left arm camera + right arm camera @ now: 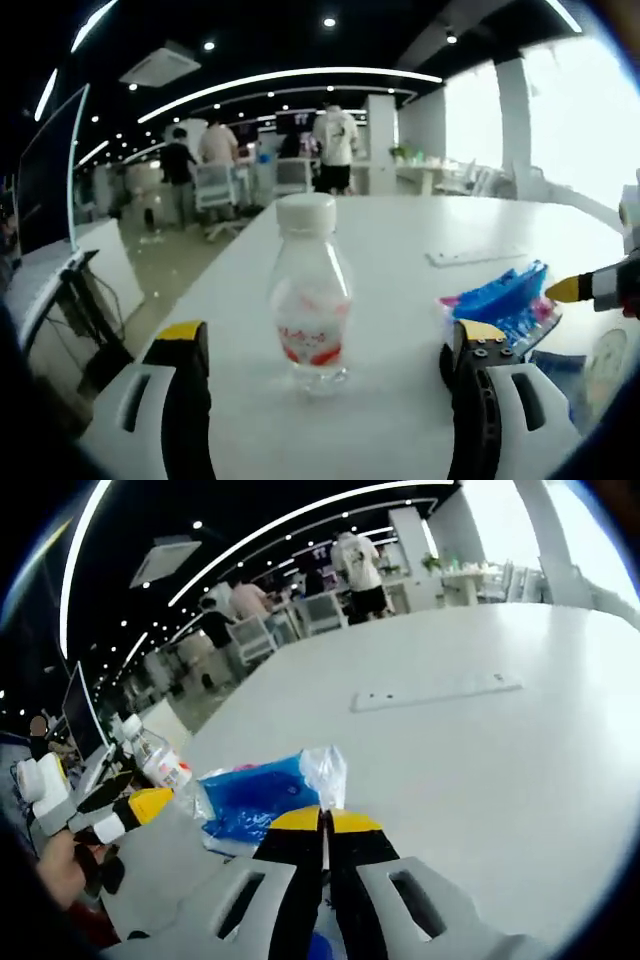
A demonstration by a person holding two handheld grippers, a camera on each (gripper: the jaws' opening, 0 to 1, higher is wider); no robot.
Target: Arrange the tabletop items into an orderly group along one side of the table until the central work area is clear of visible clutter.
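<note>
Tabletop (pixel 400 240) is carrying your bottle (pixel 310 290), standing upright between your spread left tool (pixel 325 365); its red label is unreadable. Your right tool (pixel 322 825) is pinching the blue bag (pixel 260 800).

An open-plan office: a long white table (pixel 400 300) stands under a dark ceiling with curved light strips (pixel 290 75) and spotlights. Far off, people (pixel 335 145) stand among swivel chairs (pixel 215 185) and desks; a monitor (pixel 45 175) stands at left.
</note>
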